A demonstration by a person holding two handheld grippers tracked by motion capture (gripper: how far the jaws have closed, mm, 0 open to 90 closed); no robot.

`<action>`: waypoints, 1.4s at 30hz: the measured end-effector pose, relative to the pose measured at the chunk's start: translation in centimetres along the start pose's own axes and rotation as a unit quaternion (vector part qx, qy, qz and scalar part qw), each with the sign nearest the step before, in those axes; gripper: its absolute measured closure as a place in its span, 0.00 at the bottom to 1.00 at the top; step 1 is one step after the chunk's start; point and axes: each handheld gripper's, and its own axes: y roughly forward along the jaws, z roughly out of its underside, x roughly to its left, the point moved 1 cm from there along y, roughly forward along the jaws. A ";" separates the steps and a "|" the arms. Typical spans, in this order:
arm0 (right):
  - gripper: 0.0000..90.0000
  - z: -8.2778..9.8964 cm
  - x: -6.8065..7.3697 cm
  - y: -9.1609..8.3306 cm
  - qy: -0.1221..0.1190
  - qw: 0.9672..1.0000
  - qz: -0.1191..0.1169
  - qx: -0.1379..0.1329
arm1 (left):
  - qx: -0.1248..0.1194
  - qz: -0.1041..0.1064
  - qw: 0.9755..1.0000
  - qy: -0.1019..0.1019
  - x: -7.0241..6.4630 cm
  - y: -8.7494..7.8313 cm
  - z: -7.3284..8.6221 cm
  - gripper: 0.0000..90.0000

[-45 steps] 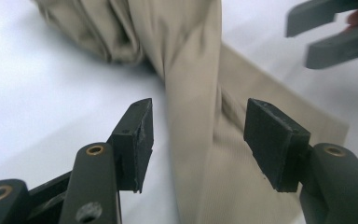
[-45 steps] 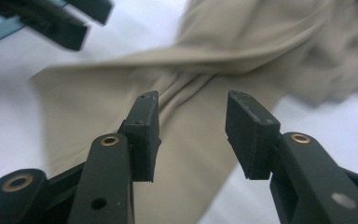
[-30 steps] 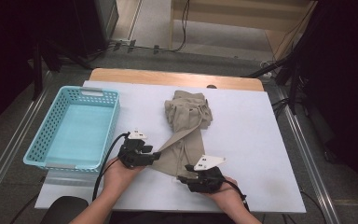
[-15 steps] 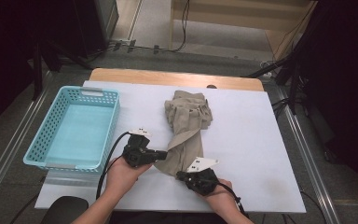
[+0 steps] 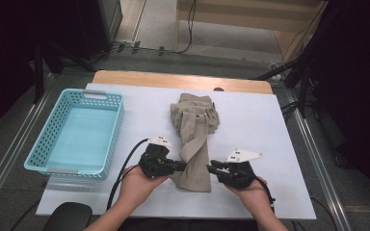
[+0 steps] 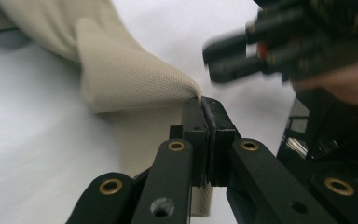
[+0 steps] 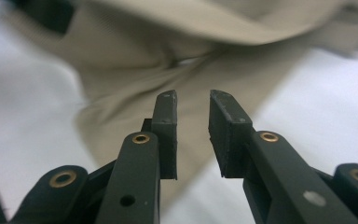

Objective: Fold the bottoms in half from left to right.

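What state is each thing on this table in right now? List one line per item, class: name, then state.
Beige garment: crumpled at the far end, near end stretched flat on the table.
Left gripper: shut on the garment's near corner.
Right gripper: open, nothing between its jaws, beside the garment's near edge; its jaws have just been opening.
Blue basket: upright, empty.
White table: bears garment and basket.

Black fingers (image 7: 168, 135), brass rivets; grey plate (image 5: 243, 155); black cable (image 5: 125, 166)
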 end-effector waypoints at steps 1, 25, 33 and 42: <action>0.78 0.0 -0.5 -0.3 0.005 1.000 0.007 -0.005 | 0.004 0.004 1.000 0.004 -0.2 0.4 -0.1 0.99; 0.69 1.7 3.2 1.2 -0.038 0.998 -0.047 0.022 | -0.014 -0.057 0.998 0.019 5.8 2.5 -3.2 0.63; 0.58 2.6 4.5 3.3 -0.061 0.994 -0.069 0.057 | -0.012 -0.065 0.998 -0.018 8.6 5.3 -5.3 0.62; 0.93 2.3 4.0 3.2 -0.058 0.993 -0.066 0.082 | -0.008 -0.042 0.998 -0.041 10.2 5.5 -6.4 0.98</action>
